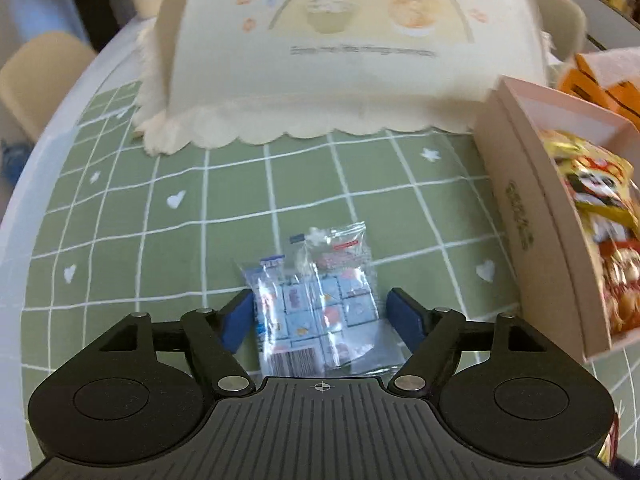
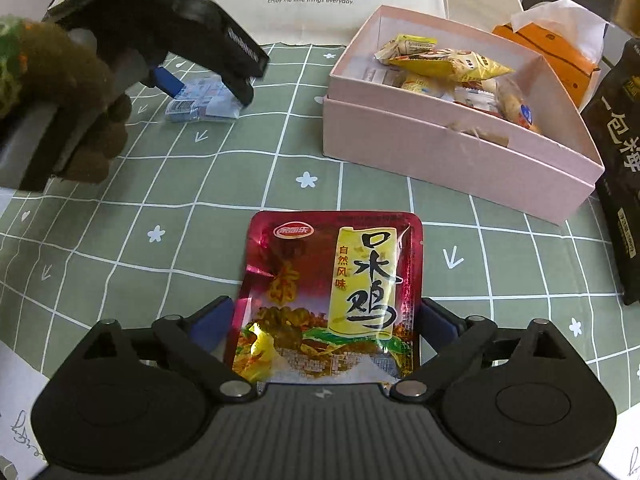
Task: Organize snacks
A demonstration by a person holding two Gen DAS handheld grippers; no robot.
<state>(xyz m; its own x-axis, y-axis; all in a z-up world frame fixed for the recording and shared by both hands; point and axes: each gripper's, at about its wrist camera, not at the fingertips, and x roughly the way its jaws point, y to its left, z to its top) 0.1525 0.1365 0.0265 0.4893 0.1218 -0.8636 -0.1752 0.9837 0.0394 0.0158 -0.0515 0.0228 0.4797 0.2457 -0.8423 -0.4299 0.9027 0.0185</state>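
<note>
My left gripper is open, its blue pads on either side of a clear blue-and-white snack packet lying on the green checked cloth, not squeezing it. That gripper and the packet also show at the upper left of the right wrist view. My right gripper is open around a red foil chicken snack pouch lying flat; the pads sit at its edges. A pink box holding several snacks stands beyond, and at the right of the left wrist view.
A cream mesh food cover stands at the back of the table. An orange tissue box sits behind the pink box. A black bag stands at the right edge. The table's white rim curves on the left.
</note>
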